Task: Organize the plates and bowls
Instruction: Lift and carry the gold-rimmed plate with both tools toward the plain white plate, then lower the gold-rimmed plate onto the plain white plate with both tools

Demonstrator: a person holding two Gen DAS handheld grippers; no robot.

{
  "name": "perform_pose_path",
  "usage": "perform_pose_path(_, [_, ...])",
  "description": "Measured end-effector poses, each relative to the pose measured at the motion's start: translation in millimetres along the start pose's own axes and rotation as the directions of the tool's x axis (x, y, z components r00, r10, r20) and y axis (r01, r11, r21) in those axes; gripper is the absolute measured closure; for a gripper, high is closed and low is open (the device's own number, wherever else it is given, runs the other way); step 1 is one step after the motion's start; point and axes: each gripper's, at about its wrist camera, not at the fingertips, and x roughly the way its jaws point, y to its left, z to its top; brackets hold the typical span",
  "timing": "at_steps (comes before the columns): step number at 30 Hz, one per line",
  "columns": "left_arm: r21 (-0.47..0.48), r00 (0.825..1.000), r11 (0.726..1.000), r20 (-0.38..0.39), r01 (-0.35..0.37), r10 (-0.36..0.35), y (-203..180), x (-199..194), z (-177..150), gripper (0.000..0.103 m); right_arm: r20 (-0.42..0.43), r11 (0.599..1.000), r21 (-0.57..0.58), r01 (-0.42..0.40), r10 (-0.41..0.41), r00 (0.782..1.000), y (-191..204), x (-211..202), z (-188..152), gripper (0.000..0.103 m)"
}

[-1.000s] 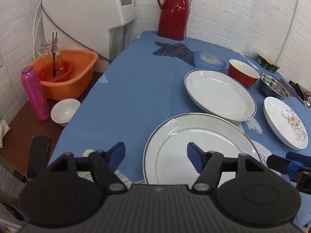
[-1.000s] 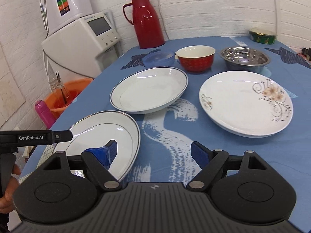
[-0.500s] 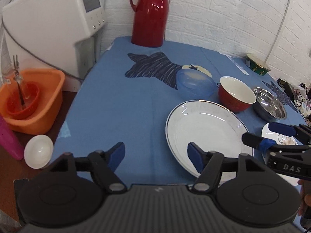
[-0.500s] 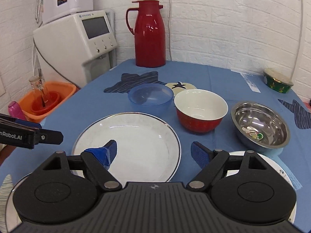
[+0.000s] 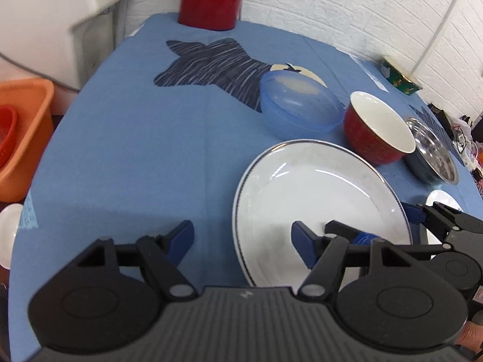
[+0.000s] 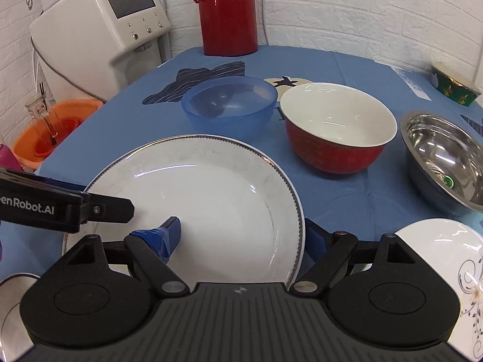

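Right wrist view: right hand-held gripper (image 6: 240, 238) straddles the plate (image 6: 211, 193) rim, jaws spread; left hand-held gripper (image 5: 241, 238) is released beside it.

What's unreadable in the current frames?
- Near rim of the white plate: right wrist view, hidden behind the right gripper body; contact with the fingers unclear.
- Red thermos: left wrist view, top cut off by the frame edge.
- Floral plate: right wrist view, mostly behind the gripper body and the frame edge.
- Steel bowl contents: too small to identify.
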Motion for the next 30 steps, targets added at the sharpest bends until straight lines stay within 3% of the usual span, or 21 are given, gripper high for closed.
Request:
perform_pose_path(2, [0.015,1.0,1.0,0.008,-0.006,0.006,-2,0,-2,0.035,0.003,1.0,-0.001,-0.002,0.002,1.0,3,-4,-4,0.03])
perform_pose_path(4, [0.032,1.0,0.999,0.017,-0.019,0.018,-5,0,-4,0.053,0.015,1.0,0.006,0.0,0.0,1.0,4,-8,-10,0.029])
perform_pose_path(9, [0.07,0.998,0.996,0.032,-0.052,0.05,-10,1,-6,0.061,0.065,1.0,-0.002,0.002,-0.002,0.998,6,-11,-18,0.029])
perform_pose_path(10, [0.076,0.998,0.996,0.036,-0.05,0.047,-11,1,-6,0.071,0.073,1.0,-0.006,-0.004,0.004,0.997,6,-10,-18,0.03])
perform_pose_path(12, [0.078,0.999,0.996,0.025,-0.033,0.031,-15,2,-4,0.081,0.077,1.0,-0.005,-0.027,0.027,0.997,6,-11,-18,0.031])
perform_pose_path(17, [0.058,0.996,0.995,0.044,-0.079,0.077,-15,-2,2,0.083,0.046,0.993,0.067,-0.101,0.098,0.994,2,-14,-7,0.031])
perform_pose_path(24, [0.09,0.984,0.989,0.144,-0.117,0.103,-24,-51,5,0.083,0.122,0.991,0.061,-0.122,0.114,0.986,21,-54,4,0.03])
perform_pose_path(30, [0.078,0.981,0.991,0.171,-0.108,0.093,-22,-95,-22,0.083,0.151,0.988,0.044,-0.151,0.143,0.978,41,-93,-13,0.03])
